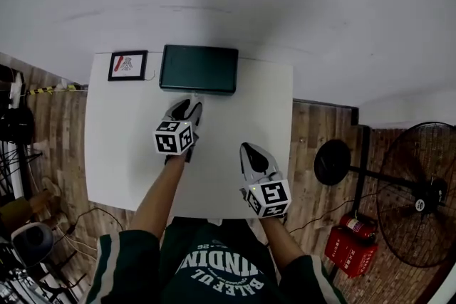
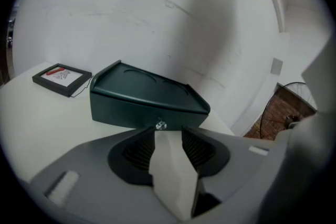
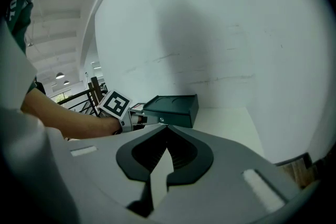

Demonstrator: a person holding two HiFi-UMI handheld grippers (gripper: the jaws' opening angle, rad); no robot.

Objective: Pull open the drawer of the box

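**Left gripper at the drawer knob, jaws apart; right gripper closed and empty**

The white table (image 1: 128,153) is carrying everything in use. The dark green box (image 1: 199,68) is sitting at the table's far edge, straight ahead of the left jaws and ahead and to the left of the right jaws. Its drawer front is facing both grippers and is lying flush with the box body.

The left gripper (image 1: 187,107) is pointing at the front of the box, with its tips just short of that face. In the left gripper view, the left gripper (image 2: 168,131) is showing its jaws partly apart, with a narrow gap running between the ribbed pads and bare table showing through it. Nothing is sitting between the pads.

The right gripper (image 1: 251,151) is hovering over the near right part of the table, well back from the box. In the right gripper view, the right gripper (image 3: 168,128) is showing its jaws with the tips meeting and nothing held between them.

A framed picture (image 1: 127,65) is lying beyond and to the left of the left jaws, just beside the box.

The small metal knob (image 2: 161,125) is sitting on the drawer front directly beyond the left jaw tips, close to the left-hand tip; the jaws are not clamping it.
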